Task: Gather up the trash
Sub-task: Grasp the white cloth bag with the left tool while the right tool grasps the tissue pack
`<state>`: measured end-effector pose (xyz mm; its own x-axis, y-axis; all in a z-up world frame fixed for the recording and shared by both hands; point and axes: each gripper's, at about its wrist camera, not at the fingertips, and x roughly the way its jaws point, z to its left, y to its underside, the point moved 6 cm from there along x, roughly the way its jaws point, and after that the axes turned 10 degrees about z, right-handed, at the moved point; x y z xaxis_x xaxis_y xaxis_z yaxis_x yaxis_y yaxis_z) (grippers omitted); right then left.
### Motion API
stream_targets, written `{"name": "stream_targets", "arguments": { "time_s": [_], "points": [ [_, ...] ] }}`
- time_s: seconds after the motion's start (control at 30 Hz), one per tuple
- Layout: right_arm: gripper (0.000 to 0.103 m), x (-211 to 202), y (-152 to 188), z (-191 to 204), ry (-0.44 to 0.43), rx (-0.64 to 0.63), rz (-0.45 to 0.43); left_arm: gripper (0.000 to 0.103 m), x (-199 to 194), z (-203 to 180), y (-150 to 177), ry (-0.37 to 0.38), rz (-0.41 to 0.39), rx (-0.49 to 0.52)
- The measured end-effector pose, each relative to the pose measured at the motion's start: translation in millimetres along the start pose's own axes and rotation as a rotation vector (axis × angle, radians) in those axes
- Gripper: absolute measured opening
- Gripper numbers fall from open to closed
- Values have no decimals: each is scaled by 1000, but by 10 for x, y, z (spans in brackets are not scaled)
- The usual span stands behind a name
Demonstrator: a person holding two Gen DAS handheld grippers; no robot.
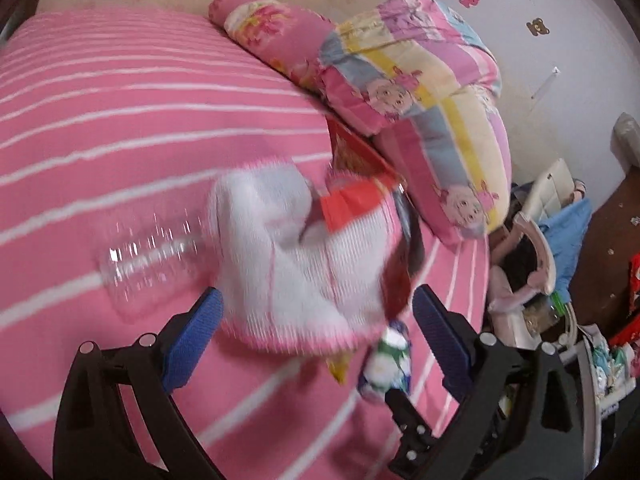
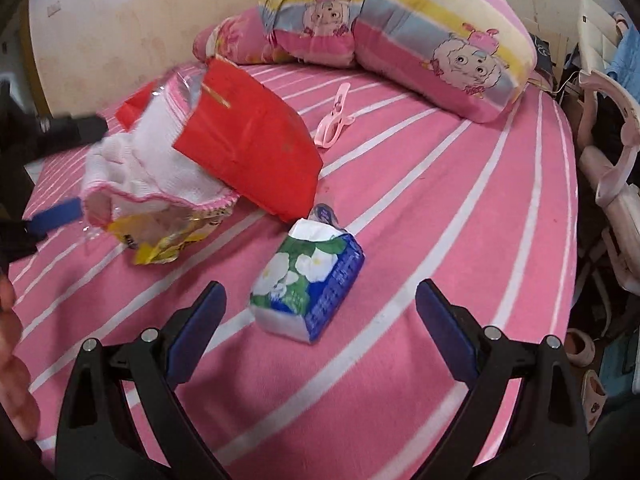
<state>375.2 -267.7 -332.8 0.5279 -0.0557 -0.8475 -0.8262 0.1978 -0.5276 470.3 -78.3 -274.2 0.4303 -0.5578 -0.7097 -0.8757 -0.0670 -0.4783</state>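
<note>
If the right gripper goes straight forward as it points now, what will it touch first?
Most likely the tissue pack, lying on the bed just ahead of the open right gripper; depth is uncertain.

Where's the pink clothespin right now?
In the right wrist view the pink clothespin lies on the striped bedsheet, toward the far middle, just right of the red bag and in front of the cartoon pillow.

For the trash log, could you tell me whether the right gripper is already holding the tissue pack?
No. The right gripper is open, and the tissue pack lies on the bed between its fingers.
</note>
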Motion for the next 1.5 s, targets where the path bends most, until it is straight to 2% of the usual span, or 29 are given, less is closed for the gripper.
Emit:
{"name": "stream_targets", "arguments": {
  "time_s": [0.03, 0.07, 0.1, 0.13, 0.17, 0.2, 0.23, 0.27, 0.3, 0.4, 0.53, 0.77, 1.0, 1.23, 1.5],
  "points": [
    [95, 45, -9, 9, 0, -2, 7, 87, 29, 23, -40, -7, -2, 2],
    [95, 90, -11, 21, 0, -6, 15, 67, 67, 35, -54, -10, 11, 2],
    [95, 152, -17, 29, 7, -13, 26, 59, 121, 52, -52, -4, 35, 2],
    [94, 209, -23, 34, 14, -18, 34, 54, 144, 68, -45, -3, 43, 1],
    [90, 234, -23, 30, 11, -19, 38, 39, 176, 86, -36, -4, 51, 3],
    [77, 269, -31, 26, 2, -18, 42, 28, 204, 104, -28, -3, 60, 2],
    [71, 307, -28, 28, -9, -18, 53, 24, 226, 136, -14, 1, 68, -16],
    [62, 328, -25, 31, -20, -18, 61, 15, 226, 163, -2, 14, 67, -32],
    [55, 330, -21, 22, -28, -15, 61, 12, 217, 177, 7, 16, 67, -36],
    [37, 271, -10, 20, -41, -16, 54, 9, 164, 153, 12, 14, 58, -25],
    [28, 151, 13, -11, -64, 6, 38, 8, -17, 101, 61, 36, 34, -12],
    [27, -302, 226, -8, -143, 15, 14, 8, -507, 50, 339, 80, -4, -41],
    [27, -787, 579, 174, -203, -66, -4, 8, -995, 84, 882, 123, -24, -109],
    [27, -1272, 954, 218, -278, -55, 5, 8, -1556, 94, 1299, 100, -55, -137],
    [27, -1751, 1124, 166, -324, -48, -11, 8, -2108, 86, 1574, 79, -89, -166]
  ]
}}
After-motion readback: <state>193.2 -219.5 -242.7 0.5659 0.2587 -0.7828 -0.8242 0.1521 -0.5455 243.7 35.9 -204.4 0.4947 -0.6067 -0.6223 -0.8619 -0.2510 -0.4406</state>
